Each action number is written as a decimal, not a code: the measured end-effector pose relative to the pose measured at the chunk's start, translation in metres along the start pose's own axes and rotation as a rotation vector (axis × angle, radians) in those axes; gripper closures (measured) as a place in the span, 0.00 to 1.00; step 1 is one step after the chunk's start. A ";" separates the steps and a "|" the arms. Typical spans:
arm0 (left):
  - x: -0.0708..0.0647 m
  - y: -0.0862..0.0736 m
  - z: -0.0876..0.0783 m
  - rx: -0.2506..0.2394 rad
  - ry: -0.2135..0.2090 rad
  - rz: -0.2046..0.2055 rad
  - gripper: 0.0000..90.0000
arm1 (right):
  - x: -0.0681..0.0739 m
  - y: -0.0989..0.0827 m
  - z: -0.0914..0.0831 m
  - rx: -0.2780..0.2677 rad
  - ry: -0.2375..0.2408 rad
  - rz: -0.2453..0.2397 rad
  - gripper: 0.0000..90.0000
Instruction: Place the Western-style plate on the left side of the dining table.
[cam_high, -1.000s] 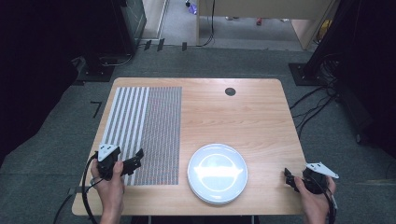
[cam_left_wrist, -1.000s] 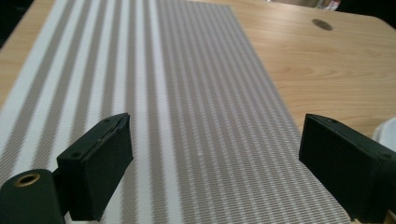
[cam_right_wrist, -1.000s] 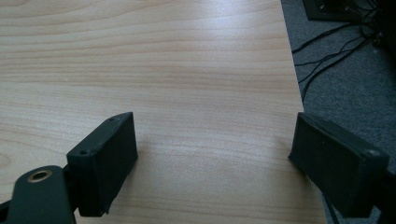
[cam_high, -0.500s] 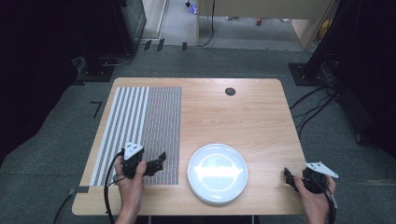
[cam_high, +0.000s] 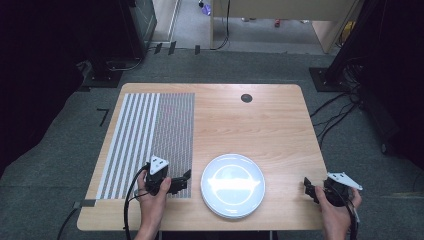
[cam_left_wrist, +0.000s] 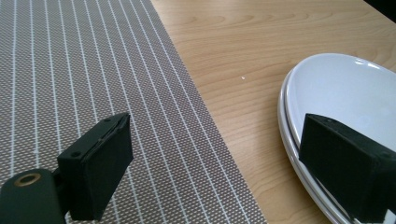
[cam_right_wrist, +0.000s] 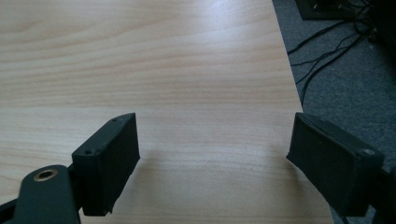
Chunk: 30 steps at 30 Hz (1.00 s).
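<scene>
An empty white plate (cam_high: 233, 186) lies on the wooden table (cam_high: 260, 125) near the front edge. My left gripper (cam_high: 184, 181) hovers over the front right corner of the striped placemat (cam_high: 150, 130), pointing at the plate's left rim, and is open. In the left gripper view that gripper (cam_left_wrist: 224, 154) has one jaw above the placemat (cam_left_wrist: 84, 70) and the other in front of the plate (cam_left_wrist: 345, 88), with nothing gripped. My right gripper (cam_high: 307, 189) rests at the table's front right corner, open. Between the jaws of the right gripper (cam_right_wrist: 215, 154) there is bare wood.
A small dark round hole (cam_high: 246, 98) sits near the table's far edge. Cables (cam_right_wrist: 336, 42) trail over the grey carpet past the right edge of the table (cam_right_wrist: 163, 56). Dark equipment stands around the far side.
My left gripper has moved right across the placemat's front edge, ending close to the plate's left rim. The right gripper and the plate have stayed put.
</scene>
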<state>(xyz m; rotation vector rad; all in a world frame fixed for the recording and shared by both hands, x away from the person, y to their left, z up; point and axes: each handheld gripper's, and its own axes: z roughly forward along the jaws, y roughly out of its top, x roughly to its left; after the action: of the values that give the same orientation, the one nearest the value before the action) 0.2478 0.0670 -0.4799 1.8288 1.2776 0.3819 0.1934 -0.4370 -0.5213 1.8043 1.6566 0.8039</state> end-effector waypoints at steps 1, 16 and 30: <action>0.000 0.000 0.000 0.000 0.000 0.000 0.11 | 0.000 0.000 0.000 0.000 0.000 0.000 0.17; -0.023 -0.002 0.008 0.020 -0.049 0.017 0.11 | 0.030 0.014 -0.015 -0.097 0.132 0.079 0.18; -0.034 -0.002 0.012 0.029 -0.149 -0.023 0.55 | 0.087 0.022 -0.013 -0.100 0.261 0.036 0.21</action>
<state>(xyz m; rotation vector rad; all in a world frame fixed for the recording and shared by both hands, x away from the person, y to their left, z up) 0.2398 0.0320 -0.4815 1.8289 1.2065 0.2116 0.2034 -0.3520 -0.4913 1.7222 1.7127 1.1594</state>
